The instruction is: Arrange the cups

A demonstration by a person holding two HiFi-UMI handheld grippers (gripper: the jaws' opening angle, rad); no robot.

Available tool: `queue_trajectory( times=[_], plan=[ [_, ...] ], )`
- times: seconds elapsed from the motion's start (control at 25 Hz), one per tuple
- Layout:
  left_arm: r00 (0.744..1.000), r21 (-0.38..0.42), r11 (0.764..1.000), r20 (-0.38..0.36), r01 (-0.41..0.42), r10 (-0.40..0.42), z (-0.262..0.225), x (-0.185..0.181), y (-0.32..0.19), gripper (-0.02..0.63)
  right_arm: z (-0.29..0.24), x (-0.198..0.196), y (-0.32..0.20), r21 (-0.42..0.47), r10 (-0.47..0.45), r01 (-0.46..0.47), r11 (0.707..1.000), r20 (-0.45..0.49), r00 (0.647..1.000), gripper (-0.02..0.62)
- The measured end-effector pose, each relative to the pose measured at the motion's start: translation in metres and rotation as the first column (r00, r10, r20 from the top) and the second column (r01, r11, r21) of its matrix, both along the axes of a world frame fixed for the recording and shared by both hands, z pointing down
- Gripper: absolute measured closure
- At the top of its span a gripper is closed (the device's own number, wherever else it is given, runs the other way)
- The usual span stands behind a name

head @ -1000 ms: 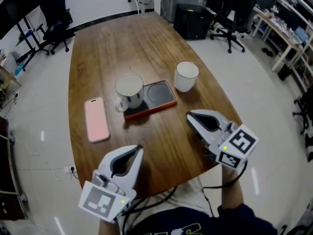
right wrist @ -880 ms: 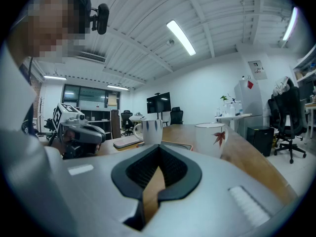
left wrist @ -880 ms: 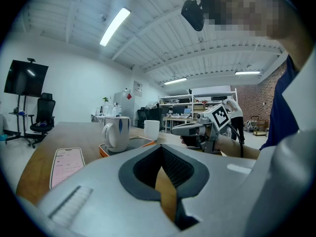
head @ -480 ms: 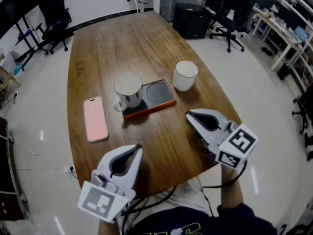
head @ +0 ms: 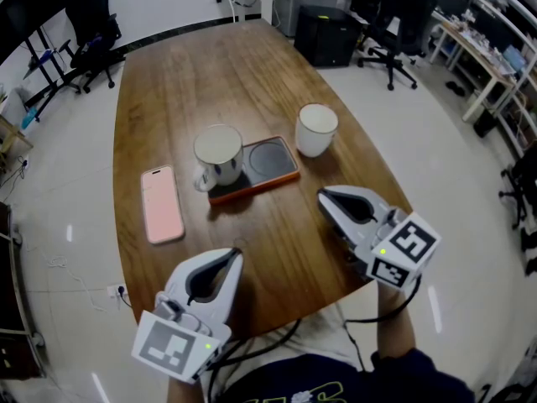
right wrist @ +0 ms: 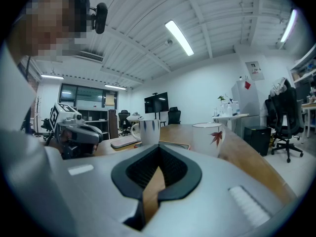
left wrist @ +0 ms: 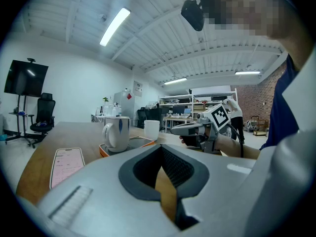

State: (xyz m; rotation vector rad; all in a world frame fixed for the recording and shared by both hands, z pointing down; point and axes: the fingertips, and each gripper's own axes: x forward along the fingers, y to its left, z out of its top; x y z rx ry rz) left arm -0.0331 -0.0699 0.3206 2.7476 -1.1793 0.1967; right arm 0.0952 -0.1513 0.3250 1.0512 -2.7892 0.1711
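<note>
Left gripper (head: 237, 254), right gripper (head: 321, 196) unmoved, level.

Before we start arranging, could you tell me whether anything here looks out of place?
Nothing is spilled or damaged. Only the white cup looks out of place: it stands on the bare table right of the orange tray, whose right-hand spot is empty, while the mug sits on the left one.

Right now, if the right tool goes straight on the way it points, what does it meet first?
Likely the orange tray, at its empty half, then the mug on its other half. The right tool, shut and empty, aims left of the leaf cup. How high it passes is unclear.
</note>
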Motion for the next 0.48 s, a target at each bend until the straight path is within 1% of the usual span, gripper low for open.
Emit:
queue_trajectory(
  times=[0.28,0.48],
  plan=[
    [1.0,0.005,1.0,0.0,-0.001,0.001,0.0004,0.0002,-0.0014,0.603,0.002,-0.0005,-0.0021,-0.014,0.006,-0.006,1.0,-0.004,1.0,0.59],
    [1.0,0.002,1.0,0.004,0.002,-0.002,0.0026,-0.0005,-0.0012,0.603,0.0026,-0.0043,0.0032,0.003,-0.07,0.07,0.998,0.013,0.997,0.591]
  ],
)
